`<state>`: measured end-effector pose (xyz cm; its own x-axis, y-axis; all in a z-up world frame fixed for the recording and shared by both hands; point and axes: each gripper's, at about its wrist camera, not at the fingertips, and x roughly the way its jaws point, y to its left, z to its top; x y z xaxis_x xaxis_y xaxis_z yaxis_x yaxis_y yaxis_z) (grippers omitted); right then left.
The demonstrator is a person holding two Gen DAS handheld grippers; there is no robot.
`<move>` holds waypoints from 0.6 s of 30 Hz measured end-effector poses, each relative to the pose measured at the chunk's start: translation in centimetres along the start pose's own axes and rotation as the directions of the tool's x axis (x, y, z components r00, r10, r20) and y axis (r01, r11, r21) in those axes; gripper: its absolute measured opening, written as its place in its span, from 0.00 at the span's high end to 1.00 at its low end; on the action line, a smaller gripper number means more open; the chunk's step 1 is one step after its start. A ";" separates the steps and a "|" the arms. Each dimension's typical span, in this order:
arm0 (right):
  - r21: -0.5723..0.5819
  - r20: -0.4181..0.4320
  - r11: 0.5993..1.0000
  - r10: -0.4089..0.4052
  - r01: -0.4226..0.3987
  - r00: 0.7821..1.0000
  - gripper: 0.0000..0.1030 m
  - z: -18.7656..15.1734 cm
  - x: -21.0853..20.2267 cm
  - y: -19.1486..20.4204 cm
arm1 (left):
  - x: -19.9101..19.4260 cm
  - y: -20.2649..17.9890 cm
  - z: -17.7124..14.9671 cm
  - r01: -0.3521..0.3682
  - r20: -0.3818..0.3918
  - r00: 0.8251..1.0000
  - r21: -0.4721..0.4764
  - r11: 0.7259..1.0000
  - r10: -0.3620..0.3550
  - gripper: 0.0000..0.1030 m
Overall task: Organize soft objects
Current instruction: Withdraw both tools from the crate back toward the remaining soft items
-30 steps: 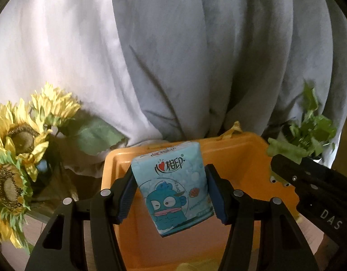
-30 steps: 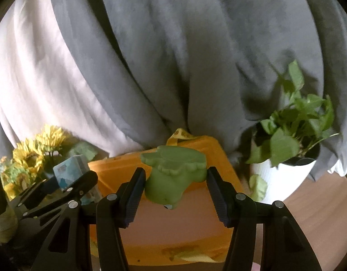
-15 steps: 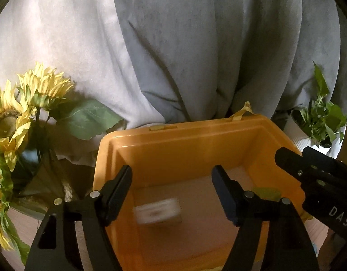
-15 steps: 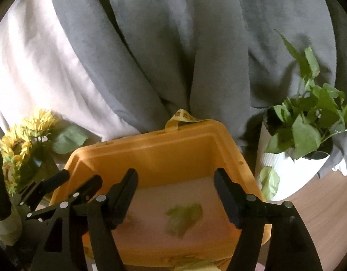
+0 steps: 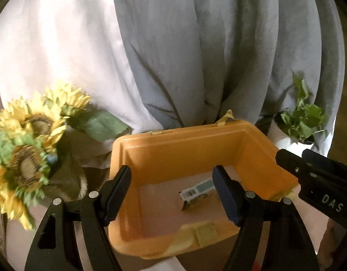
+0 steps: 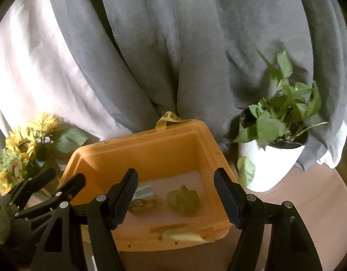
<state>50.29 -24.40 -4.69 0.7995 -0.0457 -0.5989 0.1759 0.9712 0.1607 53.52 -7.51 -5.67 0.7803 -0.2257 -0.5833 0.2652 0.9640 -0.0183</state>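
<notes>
An orange plastic bin (image 5: 173, 144) (image 6: 151, 149) stands on the table in front of both grippers. A blue tissue pack (image 5: 196, 190) lies on its floor; it also shows in the right wrist view (image 6: 144, 191). A green soft toy (image 6: 183, 201) lies on the bin floor to the right of the pack. My left gripper (image 5: 173, 194) is open and empty above the bin's near rim. My right gripper (image 6: 175, 196) is open and empty above the bin; it shows at the right edge of the left wrist view (image 5: 315, 180).
A bunch of sunflowers (image 5: 29, 149) (image 6: 20, 155) stands left of the bin. A potted green plant in a white pot (image 6: 272, 158) (image 5: 302, 122) stands to its right. Grey and white curtains (image 5: 173, 45) hang behind. The wooden table (image 6: 320, 194) shows at right.
One second ago my left gripper held the tissue pack and my right gripper held the green toy. Both opened, and the two objects fell into the bin and now lie on its floor.
</notes>
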 end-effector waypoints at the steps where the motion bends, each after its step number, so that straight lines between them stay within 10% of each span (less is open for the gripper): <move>1: 0.001 0.008 1.000 -0.003 0.003 1.000 0.31 -0.1 -0.7 -0.1 | -0.4 0.0 -0.1 0.000 0.004 1.000 0.000 1.000 0.000 0.28; 18: 0.023 0.069 1.000 0.002 -0.003 0.998 0.31 -2.7 -9.0 -0.6 | -9.8 -0.8 -2.4 -0.006 0.069 0.998 0.014 1.000 0.005 0.28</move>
<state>41.41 -23.96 -1.54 0.8375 -0.0599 -0.5432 0.1862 0.9658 0.1805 44.29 -5.68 -1.92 0.8186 -0.2304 -0.5262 0.2689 0.9632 -0.0035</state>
